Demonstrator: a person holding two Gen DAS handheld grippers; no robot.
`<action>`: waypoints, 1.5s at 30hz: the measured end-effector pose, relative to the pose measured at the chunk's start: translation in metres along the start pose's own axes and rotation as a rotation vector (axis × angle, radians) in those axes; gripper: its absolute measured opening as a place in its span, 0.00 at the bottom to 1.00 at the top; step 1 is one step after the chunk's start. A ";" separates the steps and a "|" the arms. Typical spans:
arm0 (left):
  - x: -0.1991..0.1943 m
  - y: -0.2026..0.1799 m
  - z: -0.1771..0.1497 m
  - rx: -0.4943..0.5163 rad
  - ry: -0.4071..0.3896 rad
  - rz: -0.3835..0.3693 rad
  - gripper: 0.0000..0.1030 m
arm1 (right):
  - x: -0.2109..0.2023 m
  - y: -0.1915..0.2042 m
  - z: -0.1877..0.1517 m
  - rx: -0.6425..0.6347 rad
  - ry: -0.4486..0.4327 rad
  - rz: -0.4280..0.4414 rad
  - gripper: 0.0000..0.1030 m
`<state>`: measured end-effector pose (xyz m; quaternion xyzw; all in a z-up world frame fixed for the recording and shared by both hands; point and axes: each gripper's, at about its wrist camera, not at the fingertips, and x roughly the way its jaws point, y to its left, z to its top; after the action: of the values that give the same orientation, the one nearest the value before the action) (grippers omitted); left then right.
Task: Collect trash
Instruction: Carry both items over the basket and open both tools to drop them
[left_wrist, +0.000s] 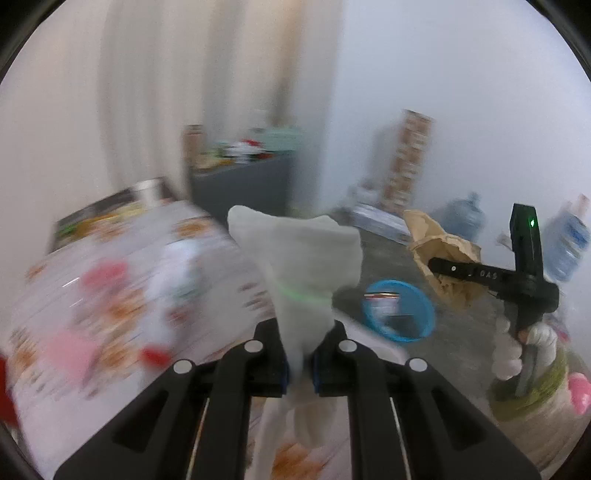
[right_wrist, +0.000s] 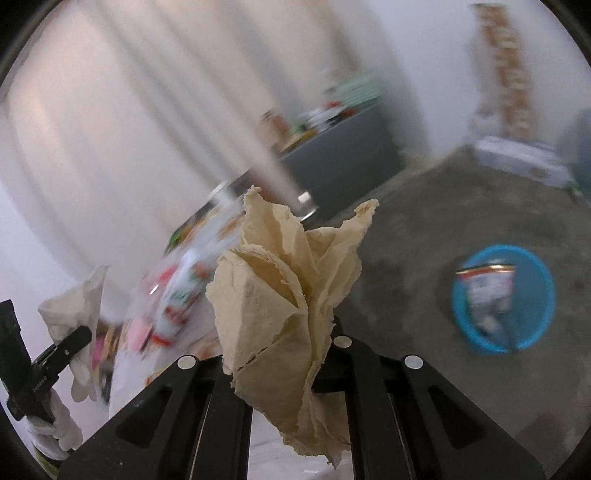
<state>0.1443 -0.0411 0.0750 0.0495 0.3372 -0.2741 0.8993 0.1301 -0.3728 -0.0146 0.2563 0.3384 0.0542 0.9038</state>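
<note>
My left gripper is shut on a crumpled white tissue and holds it above the table's right edge. My right gripper is shut on a crumpled tan paper napkin, held in the air; it shows in the left wrist view at the right, with the right gripper on it. A blue bin stands on the floor, with a printed wrapper inside; the bin also shows in the left wrist view. The left gripper and its tissue appear at the far left of the right wrist view.
A table with a patterned cloth carries blurred red, pink and white items. A dark grey cabinet with clutter on top stands by the curtain. Water jugs, stacked boxes and a sack sit on the concrete floor.
</note>
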 end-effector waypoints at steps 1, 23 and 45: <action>0.018 -0.013 0.012 0.019 0.021 -0.047 0.09 | -0.011 -0.021 0.004 0.035 -0.025 -0.031 0.05; 0.441 -0.247 0.031 0.292 0.632 -0.284 0.11 | 0.081 -0.318 -0.001 0.474 0.147 -0.338 0.10; 0.421 -0.251 0.076 0.197 0.486 -0.336 0.63 | 0.106 -0.302 -0.014 0.228 0.205 -0.296 0.62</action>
<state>0.3183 -0.4678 -0.1091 0.1440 0.5177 -0.4303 0.7253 0.1794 -0.5983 -0.2363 0.2977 0.4664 -0.0918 0.8279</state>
